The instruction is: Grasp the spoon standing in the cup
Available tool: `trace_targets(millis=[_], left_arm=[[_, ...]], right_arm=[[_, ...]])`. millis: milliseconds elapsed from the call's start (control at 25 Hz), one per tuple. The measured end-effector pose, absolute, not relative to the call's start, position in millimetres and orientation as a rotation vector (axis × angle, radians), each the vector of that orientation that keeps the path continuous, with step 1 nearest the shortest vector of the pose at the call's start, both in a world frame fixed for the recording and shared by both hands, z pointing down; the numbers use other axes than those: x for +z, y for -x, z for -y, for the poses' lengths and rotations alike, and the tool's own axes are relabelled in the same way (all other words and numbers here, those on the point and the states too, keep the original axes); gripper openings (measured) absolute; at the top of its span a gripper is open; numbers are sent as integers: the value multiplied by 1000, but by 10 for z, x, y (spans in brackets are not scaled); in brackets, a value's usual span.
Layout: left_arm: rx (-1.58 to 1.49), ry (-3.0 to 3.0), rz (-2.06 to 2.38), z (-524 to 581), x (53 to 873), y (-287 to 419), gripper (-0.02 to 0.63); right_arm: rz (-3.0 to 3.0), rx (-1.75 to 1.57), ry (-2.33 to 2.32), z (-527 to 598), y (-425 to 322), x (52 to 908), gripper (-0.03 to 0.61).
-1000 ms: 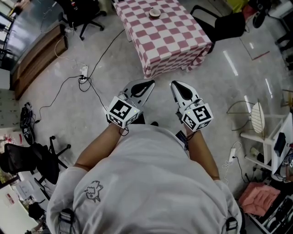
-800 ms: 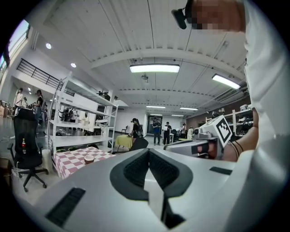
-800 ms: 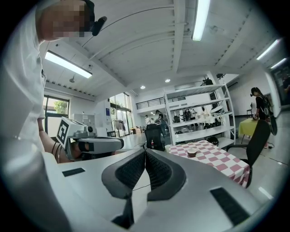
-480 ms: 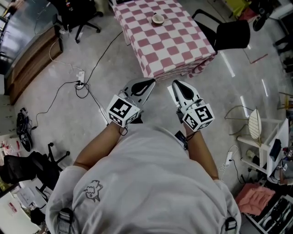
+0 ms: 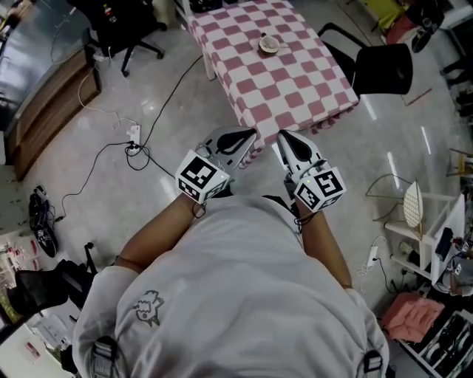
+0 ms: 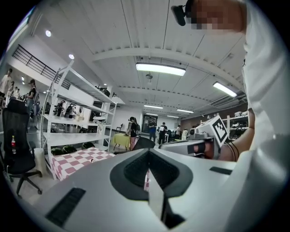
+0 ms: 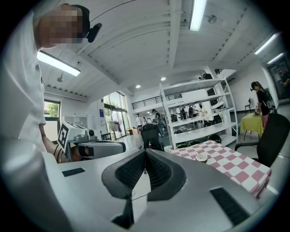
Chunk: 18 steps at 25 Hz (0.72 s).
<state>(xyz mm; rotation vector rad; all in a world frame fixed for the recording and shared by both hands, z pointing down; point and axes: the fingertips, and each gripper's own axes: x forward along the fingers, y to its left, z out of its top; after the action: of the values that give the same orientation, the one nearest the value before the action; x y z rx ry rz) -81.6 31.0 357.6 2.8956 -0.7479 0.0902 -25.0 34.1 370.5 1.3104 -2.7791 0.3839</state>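
Note:
A small white cup (image 5: pixel 269 44) stands near the far end of a table with a red-and-white checked cloth (image 5: pixel 288 81). The spoon in it is too small to make out. In the right gripper view the cup (image 7: pixel 201 157) sits on the table (image 7: pixel 231 165), far beyond the jaws. My left gripper (image 5: pixel 247 134) and right gripper (image 5: pixel 284 137) are held side by side close to my body, just short of the table's near edge. Both are shut and hold nothing, with the jaws meeting in each gripper view: left (image 6: pixel 148 152), right (image 7: pixel 145 152).
A black office chair (image 5: pixel 380 66) stands right of the table, and another (image 5: pixel 122 22) stands at the far left. Cables and a power strip (image 5: pixel 134 136) lie on the floor to the left. A wooden bench (image 5: pixel 52 96) runs along the left. White shelving (image 7: pixel 199 108) stands beyond the table.
The table and cup have shifted lower in the head view, so they are nearer to me. Both grippers keep their pose in front of my body and stay shut.

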Motion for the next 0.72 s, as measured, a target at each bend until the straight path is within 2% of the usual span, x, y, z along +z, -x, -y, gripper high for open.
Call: trace_targets(millis=[320,720], left_arm=[[89,-2870,766,34,3607,948,14],[102,-2831,839,498,3670,783,14]], right_arm=[[2779,402,-1314,-30,310,3711,31],[2820,409,-1203,518,182,3724,31]])
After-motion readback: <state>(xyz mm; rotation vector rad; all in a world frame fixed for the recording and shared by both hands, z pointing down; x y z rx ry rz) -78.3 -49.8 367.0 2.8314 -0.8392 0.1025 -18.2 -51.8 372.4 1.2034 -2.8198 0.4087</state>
